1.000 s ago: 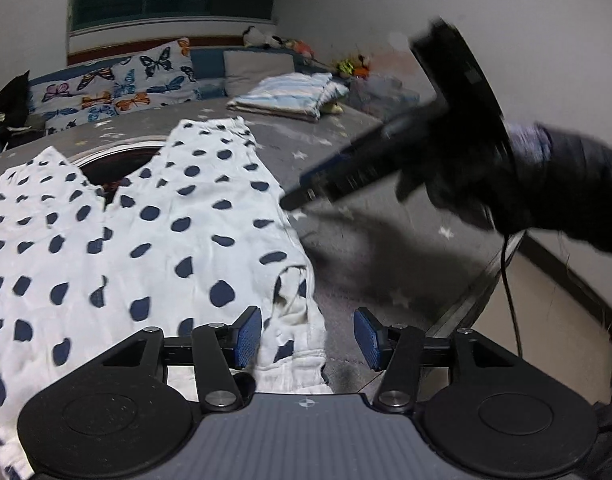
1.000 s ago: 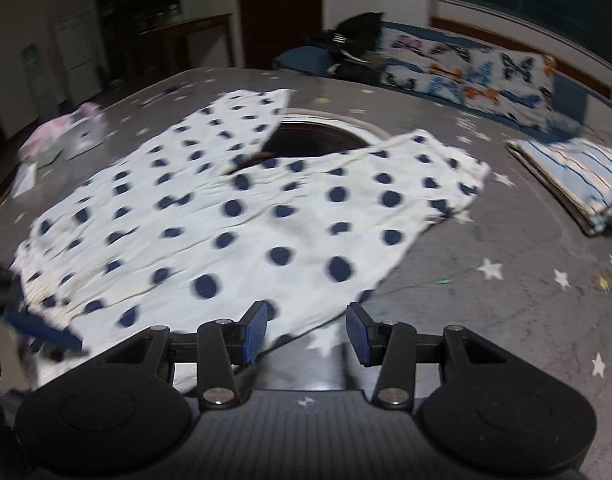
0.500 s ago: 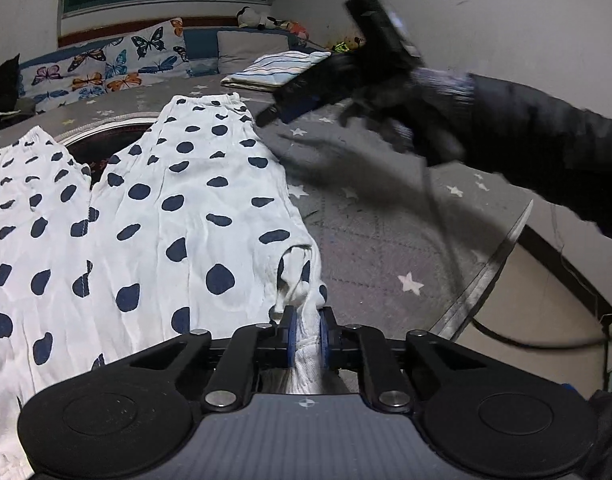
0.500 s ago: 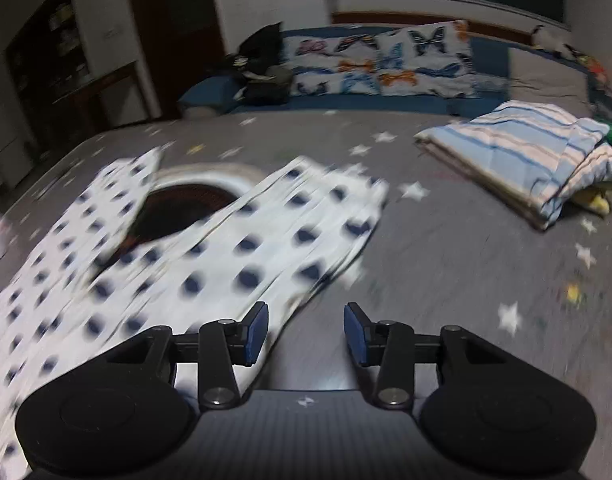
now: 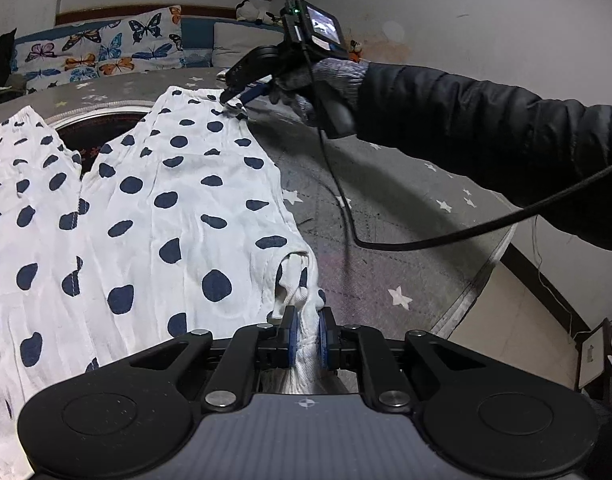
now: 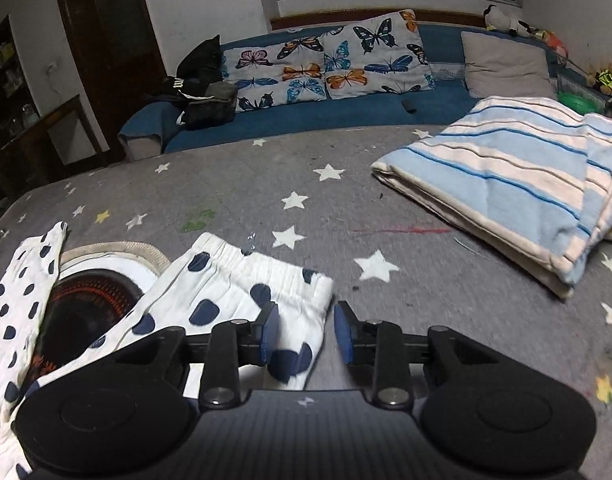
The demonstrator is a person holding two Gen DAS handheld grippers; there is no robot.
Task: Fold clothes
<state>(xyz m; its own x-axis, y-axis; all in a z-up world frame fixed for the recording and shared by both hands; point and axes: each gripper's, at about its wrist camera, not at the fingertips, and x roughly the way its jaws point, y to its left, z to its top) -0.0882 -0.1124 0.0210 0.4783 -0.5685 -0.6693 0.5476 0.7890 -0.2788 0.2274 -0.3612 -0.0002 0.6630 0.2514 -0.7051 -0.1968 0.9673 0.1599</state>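
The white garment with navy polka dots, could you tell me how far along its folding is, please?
Done: a blue-and-white striped cloth lies folded. In hand: the left gripper pinches one corner of the white polka-dot garment; the right gripper, jaws just closing, straddles the elastic-hem corner, not yet pressing. Left: every fold, since the garment lies spread flat on the grey star-print cover.

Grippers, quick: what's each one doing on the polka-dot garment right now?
Left gripper: shut on a bunched corner of the polka-dot garment.
Right gripper: open, jaws have just been closing, the garment's elastic-hem corner lies between them, not yet pinched.

Garment point(image 5: 153, 208) on table point(image 5: 386, 208); blanket point(image 6: 506, 184) behind
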